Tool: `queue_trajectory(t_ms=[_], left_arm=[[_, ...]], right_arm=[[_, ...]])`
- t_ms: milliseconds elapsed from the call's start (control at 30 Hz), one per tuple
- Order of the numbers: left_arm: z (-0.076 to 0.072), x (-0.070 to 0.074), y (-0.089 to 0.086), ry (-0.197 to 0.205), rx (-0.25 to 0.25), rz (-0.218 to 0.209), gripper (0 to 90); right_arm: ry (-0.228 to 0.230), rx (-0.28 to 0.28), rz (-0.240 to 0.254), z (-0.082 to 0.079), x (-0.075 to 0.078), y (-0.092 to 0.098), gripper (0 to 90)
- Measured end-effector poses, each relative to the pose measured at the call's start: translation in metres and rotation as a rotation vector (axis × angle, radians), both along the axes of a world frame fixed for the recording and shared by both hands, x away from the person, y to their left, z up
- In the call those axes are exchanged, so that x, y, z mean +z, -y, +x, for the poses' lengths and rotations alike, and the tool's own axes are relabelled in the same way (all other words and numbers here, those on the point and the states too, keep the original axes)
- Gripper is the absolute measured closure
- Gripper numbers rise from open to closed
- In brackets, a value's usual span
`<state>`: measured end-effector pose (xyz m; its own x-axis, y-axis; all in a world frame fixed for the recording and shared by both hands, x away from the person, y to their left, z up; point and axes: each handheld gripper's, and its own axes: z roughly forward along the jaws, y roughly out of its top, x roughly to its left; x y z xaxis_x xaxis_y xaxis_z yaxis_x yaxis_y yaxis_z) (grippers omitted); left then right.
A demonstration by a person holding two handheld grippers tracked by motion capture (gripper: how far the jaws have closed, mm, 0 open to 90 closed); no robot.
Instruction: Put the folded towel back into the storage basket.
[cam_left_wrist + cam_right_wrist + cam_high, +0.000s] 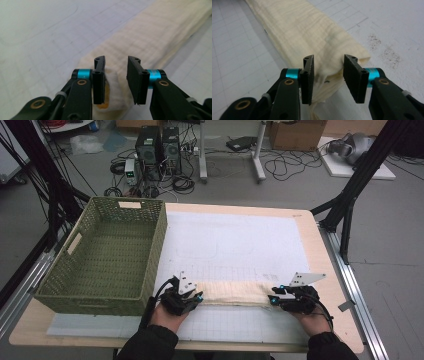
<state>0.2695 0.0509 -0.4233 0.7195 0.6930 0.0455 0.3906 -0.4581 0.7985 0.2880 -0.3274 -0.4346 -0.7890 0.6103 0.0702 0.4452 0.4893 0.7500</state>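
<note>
We hold the left gripper [116, 80] and right gripper [329, 78] open at opposite ends of the folded cream cloth [232, 292], each end lying between unclamped jaws.

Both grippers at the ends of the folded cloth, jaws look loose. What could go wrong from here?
1. In both gripper views the pads stand apart from the folded cloth, so a lift now would likely leave an end behind.
2. At the right gripper the layers splay at the end; closing may catch only some, and the fold could open.
3. The left gripper works close to the green basket; a swing that way might knock its wall.
</note>
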Motion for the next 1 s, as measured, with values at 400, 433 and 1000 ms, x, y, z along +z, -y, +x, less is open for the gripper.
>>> queue_trajectory(t_ms=[400, 433, 1000], left_arm=[[0.040, 0.016, 0.059, -0.017, -0.293, -0.005, 52.4], [0.043, 0.015, 0.063, -0.026, -0.316, -0.006, 51.8], [0.065, -0.008, 0.100, -0.185, -0.415, 0.122, 41.1]], right_arm=[[-0.009, -0.023, 0.000, 0.004, -0.005, 0.000, 56.0], [-0.011, -0.023, 0.003, 0.004, -0.005, 0.000, 56.0], [-0.040, -0.022, 0.003, 0.007, -0.011, 0.001, 54.1]])
